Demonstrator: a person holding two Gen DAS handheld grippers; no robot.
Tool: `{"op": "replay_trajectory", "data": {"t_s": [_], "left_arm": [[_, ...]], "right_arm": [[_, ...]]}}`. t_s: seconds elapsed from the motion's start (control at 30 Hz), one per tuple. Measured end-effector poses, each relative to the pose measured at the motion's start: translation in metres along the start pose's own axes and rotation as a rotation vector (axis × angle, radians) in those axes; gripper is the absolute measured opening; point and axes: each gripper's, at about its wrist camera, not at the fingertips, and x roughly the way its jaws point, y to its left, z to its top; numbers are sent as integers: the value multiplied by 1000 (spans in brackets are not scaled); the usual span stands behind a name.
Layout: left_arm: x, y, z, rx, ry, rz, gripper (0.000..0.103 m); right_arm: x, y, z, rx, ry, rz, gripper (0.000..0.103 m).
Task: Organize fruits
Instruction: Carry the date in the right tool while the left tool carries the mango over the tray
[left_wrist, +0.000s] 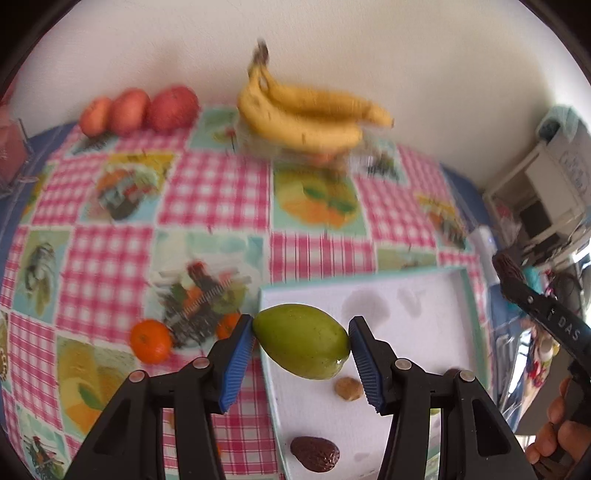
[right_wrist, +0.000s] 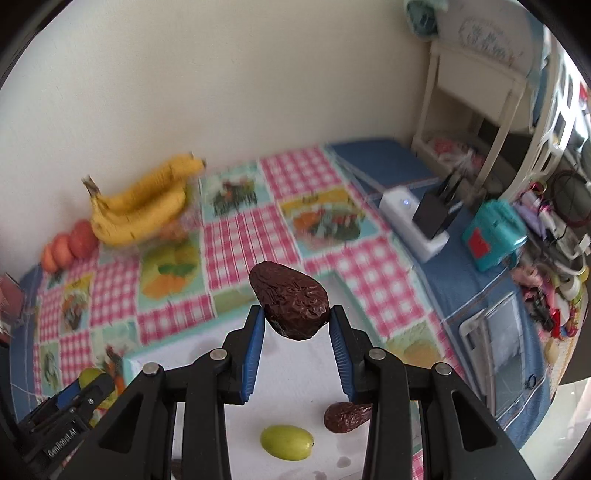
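Note:
My left gripper (left_wrist: 301, 325) is shut on a smooth green fruit (left_wrist: 301, 345), held over the left rim of a white tray (left_wrist: 424, 332). On the tray lie a dark wrinkled date (left_wrist: 314, 453) and a small tan nut (left_wrist: 348, 388). My right gripper (right_wrist: 297, 314) is shut on another dark wrinkled date (right_wrist: 290, 301) above the tray (right_wrist: 288, 384), where a second green fruit (right_wrist: 287, 442) and a date (right_wrist: 345, 417) rest. Two tangerines (left_wrist: 151, 340) sit on the checked cloth left of the tray. The frames are motion-blurred.
Bananas (left_wrist: 306, 114) lie on a clear container by the wall, with three red fruits (left_wrist: 140, 109) to their left. A white device (right_wrist: 406, 210), a teal box (right_wrist: 495, 232) and a cream shelf (right_wrist: 480, 92) crowd the right side. A person's hand (left_wrist: 554, 435) holds the right gripper.

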Motion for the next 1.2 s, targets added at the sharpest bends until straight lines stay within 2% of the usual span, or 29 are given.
{"op": "replay_trajectory", "data": {"t_s": [0.17, 0.33, 0.7, 1.2], "left_arm": [[30, -2, -10, -7, 69, 4, 56], [41, -8, -16, 14, 88, 14, 56], [51, -9, -21, 36, 111, 32, 56], [59, -17, -18, 74, 125, 60, 56]], "right_arm": [[45, -5, -13, 13, 109, -3, 37], [64, -11, -23, 31, 155, -17, 37], [79, -19, -31, 56, 198, -36, 37], [83, -19, -32, 50, 212, -42, 38]]}}
